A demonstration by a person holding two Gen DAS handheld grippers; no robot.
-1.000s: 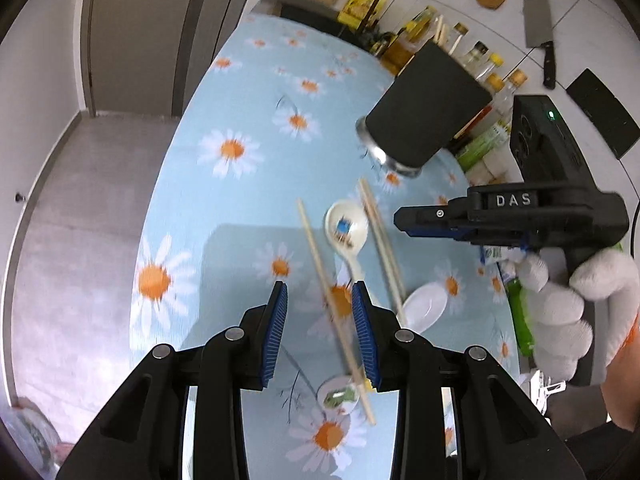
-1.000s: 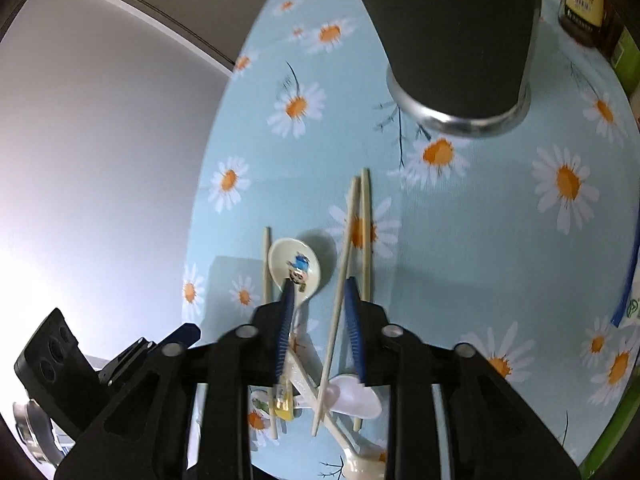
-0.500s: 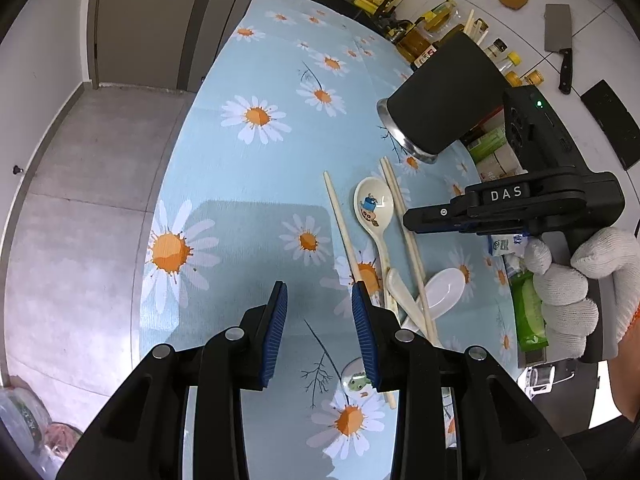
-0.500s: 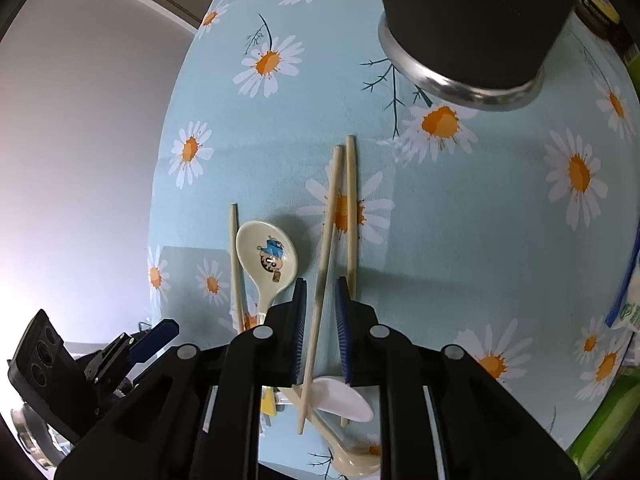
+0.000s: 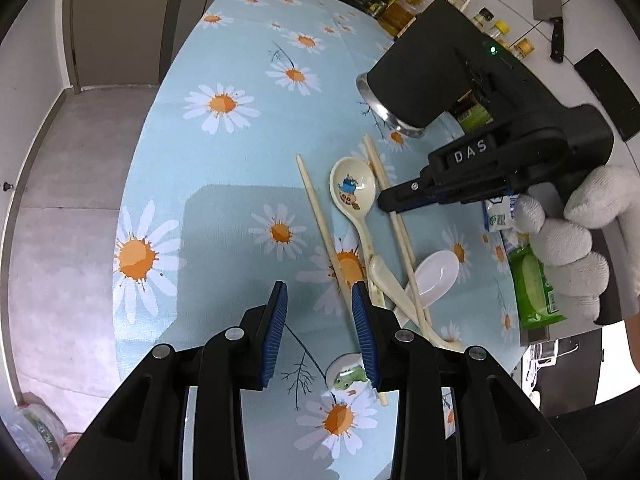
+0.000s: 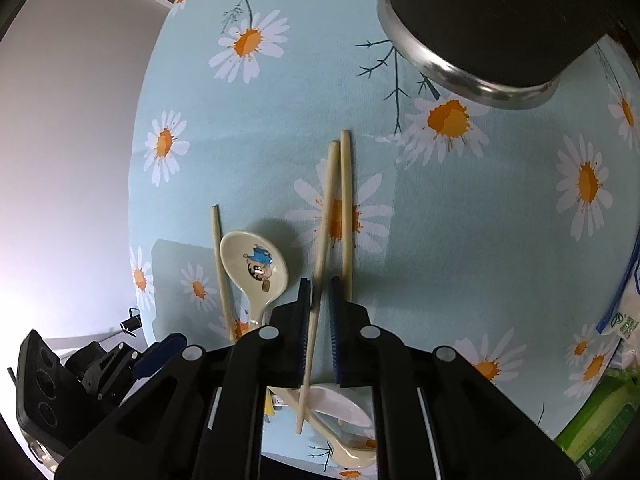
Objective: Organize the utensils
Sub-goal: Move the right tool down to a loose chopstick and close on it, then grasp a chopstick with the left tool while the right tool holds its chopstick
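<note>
Two thin chopsticks lie side by side, and the right gripper, just closed on the left one, may slip or drag its neighbour, while the left gripper hangs half open and empty.

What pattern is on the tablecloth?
Light blue tablecloth printed with white daisies with orange centres; clearest in the left wrist view.

The left wrist view looks steeply down over the table from its near edge, toward the wall side; the right wrist view looks almost straight down, closer. Both share the cartoon spoon, chopsticks and black holder
</note>
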